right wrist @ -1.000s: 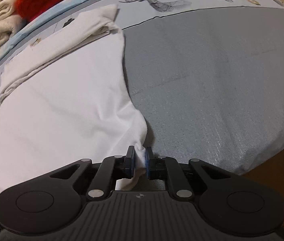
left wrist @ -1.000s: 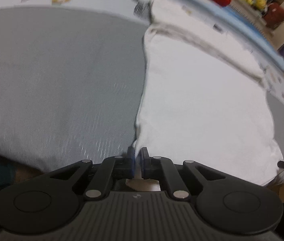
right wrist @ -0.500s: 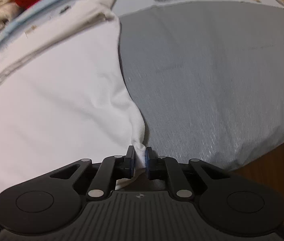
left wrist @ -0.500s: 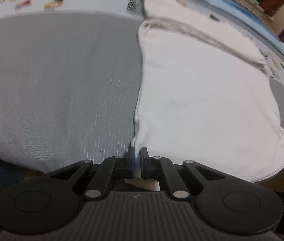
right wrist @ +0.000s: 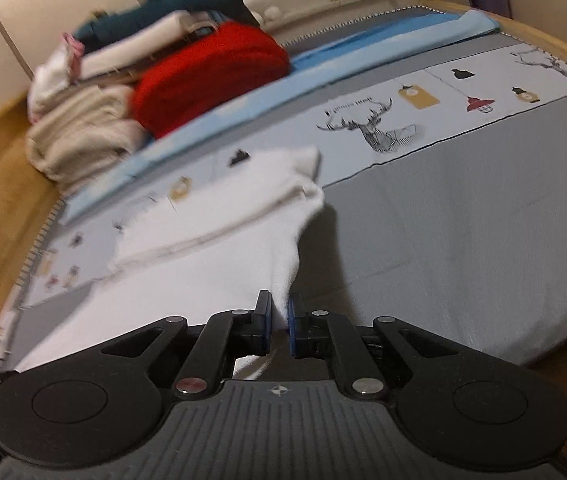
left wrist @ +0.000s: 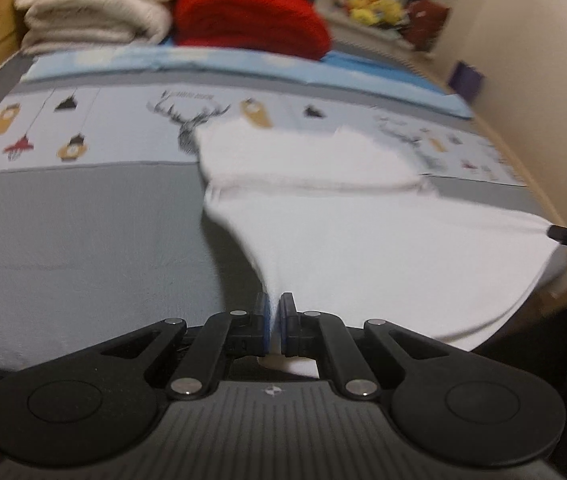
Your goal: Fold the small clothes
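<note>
Now both claws have risen from the bed: the left claw and right claw each stay clenched on a near corner of the white garment, lifting its near edge toward the far edge for a fold.

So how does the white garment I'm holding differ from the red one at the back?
The white garment is spread out, with its near edge lifted off the grey mat; the red one sits rolled or folded in a thick bundle. The white looks thin and smooth, the red bulky and fuzzy. The white is pinched by the left gripper and the right gripper; the red is untouched, beside the cream pile.
</note>
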The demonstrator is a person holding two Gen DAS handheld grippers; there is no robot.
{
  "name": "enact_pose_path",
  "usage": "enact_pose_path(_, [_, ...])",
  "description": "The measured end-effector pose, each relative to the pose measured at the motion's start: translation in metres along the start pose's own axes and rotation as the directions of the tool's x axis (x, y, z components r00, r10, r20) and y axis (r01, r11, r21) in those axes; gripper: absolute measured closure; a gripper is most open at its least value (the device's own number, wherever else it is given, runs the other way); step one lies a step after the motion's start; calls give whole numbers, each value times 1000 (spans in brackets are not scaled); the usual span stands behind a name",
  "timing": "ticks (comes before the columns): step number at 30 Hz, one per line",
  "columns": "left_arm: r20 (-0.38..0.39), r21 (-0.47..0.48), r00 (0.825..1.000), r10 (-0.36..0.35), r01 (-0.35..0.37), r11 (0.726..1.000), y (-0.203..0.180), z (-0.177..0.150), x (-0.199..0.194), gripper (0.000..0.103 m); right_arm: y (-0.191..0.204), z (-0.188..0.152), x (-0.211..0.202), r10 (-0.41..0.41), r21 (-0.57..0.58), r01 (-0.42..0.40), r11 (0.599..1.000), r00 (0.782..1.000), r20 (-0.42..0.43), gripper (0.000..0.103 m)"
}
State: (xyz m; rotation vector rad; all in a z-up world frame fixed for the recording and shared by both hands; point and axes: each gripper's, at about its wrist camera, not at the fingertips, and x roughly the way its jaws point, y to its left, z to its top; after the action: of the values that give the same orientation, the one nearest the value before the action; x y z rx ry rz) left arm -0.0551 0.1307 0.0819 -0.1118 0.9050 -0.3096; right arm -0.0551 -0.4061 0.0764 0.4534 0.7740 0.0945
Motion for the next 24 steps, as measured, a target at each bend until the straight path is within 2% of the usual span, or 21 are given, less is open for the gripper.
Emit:
enact_pose_path(4, [35, -43, 998, -56, 57, 997, 11, -3, -39, 98, -8, -3, -49, 84, 44, -86, 995, 996, 32, 96])
enact_pose_path(6, [43, -84, 996, -74, 77, 994, 17, 4, -36, 98, -9, -3, -59, 97, 48, -98, 994, 995, 39, 96])
enact_pose_path(9, [27, -107, 999, -46, 49, 993, 26, 25, -3, 98, -7, 10, -45, 103, 59, -105, 993, 994, 44, 96])
enact_pose_path(12, [11, -132, 1000, -13, 14, 991, 43, 59, 52, 98, -2, 32, -4, 65, 63, -67, 996, 997, 37, 96])
enact_pose_path(15, [-9, -153, 1000, 25, -26, 988, 66, 95, 115, 98, -2, 63, 58, 4, 69, -4, 998, 1000, 7, 96])
enact_pose_path(17, [-13, -174, 999, 43, -45, 984, 83, 111, 154, 98, -4, 83, 107, -35, 71, 36, 997, 999, -21, 96])
enact_pose_path(19, [-23, -234, 998, 57, -61, 970, 101, 113, 188, 98, -8, 92, 152, -72, 69, 75, 995, 996, -55, 96])
enact_pose_path(21, [-117, -308, 991, 66, -99, 946, 116, 113, 218, 98, -13, 90, 189, -97, 56, 102, 993, 992, -81, 96])
enact_pose_path(22, [-118, -322, 991, 64, -99, 941, 119, 117, 225, 98, -16, 85, 204, -110, 51, 115, 992, 990, -90, 96])
enact_pose_path(24, [-107, -270, 992, 67, -94, 958, 116, 129, 235, 98, -26, 76, 234, -134, 72, 149, 986, 976, -174, 96])
